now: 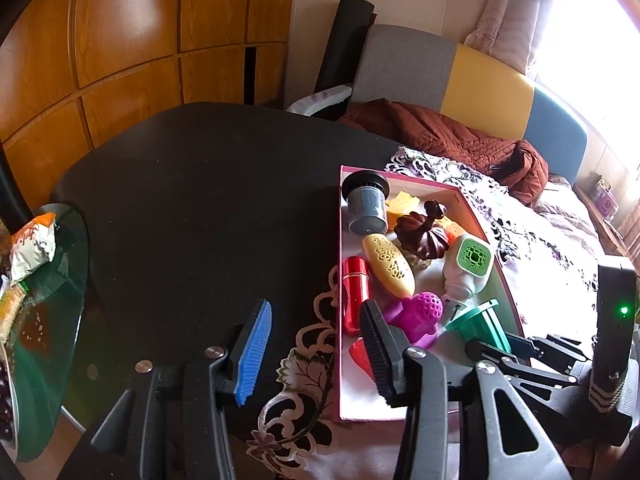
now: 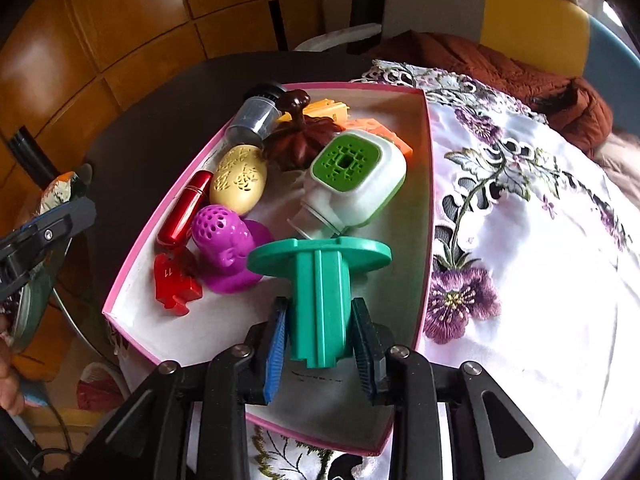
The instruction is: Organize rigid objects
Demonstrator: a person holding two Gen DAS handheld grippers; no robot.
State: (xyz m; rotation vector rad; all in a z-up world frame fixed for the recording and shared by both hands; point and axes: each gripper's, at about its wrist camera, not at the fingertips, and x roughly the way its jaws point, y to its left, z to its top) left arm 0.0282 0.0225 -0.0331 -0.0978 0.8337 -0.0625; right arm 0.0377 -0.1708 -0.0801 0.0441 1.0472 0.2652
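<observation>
Green plastic piece (image 2: 320,300) is clamped by right gripper (image 2: 320,344) over near end of pink box (image 2: 132,272), long axis pointing away along the fingers; left gripper (image 1: 316,352) empty, parted, left of box.

Black tabletop (image 1: 208,184), embroidered floral cloth (image 2: 520,240) draped over its right part, wooden cabinet doors (image 1: 128,40) behind, rust quilt (image 1: 460,136) heaped against a grey, yellow and blue headboard (image 1: 492,84), snack packet (image 1: 32,244) on a glass table (image 1: 60,300) at left.
</observation>
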